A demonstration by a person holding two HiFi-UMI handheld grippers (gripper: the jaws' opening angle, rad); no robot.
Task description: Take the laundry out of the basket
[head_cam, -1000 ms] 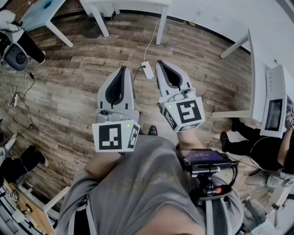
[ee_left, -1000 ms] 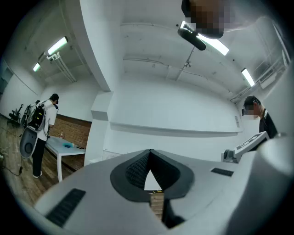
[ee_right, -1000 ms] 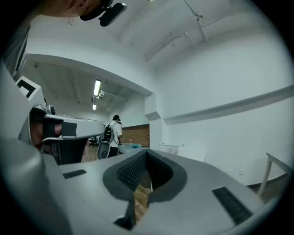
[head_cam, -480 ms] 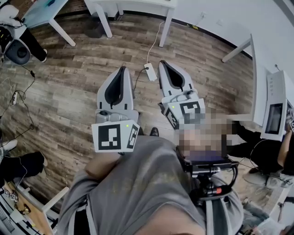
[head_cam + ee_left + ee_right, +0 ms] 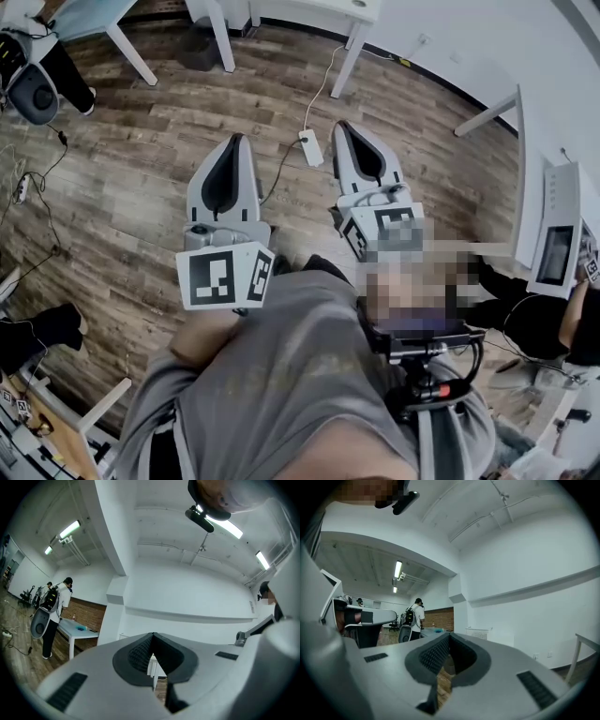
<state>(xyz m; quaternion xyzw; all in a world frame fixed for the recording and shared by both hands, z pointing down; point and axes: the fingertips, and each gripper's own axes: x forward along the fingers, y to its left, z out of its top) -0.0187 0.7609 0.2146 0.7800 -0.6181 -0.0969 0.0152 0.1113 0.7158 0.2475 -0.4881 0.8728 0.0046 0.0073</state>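
No basket or laundry in any view; task not started, I judge. Both tongs are pressed together and empty: left gripper, right gripper. Since a sec ago both have travelled over the wood floor, the left drifting outward; prob. still searching. Power strip lies btwn their tips; white table legs ahead; person w/ backpack far off.

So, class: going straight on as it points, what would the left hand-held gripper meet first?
Open air at first; further on, the left hand-held gripper would probably reach the white table, though depth is unclear.
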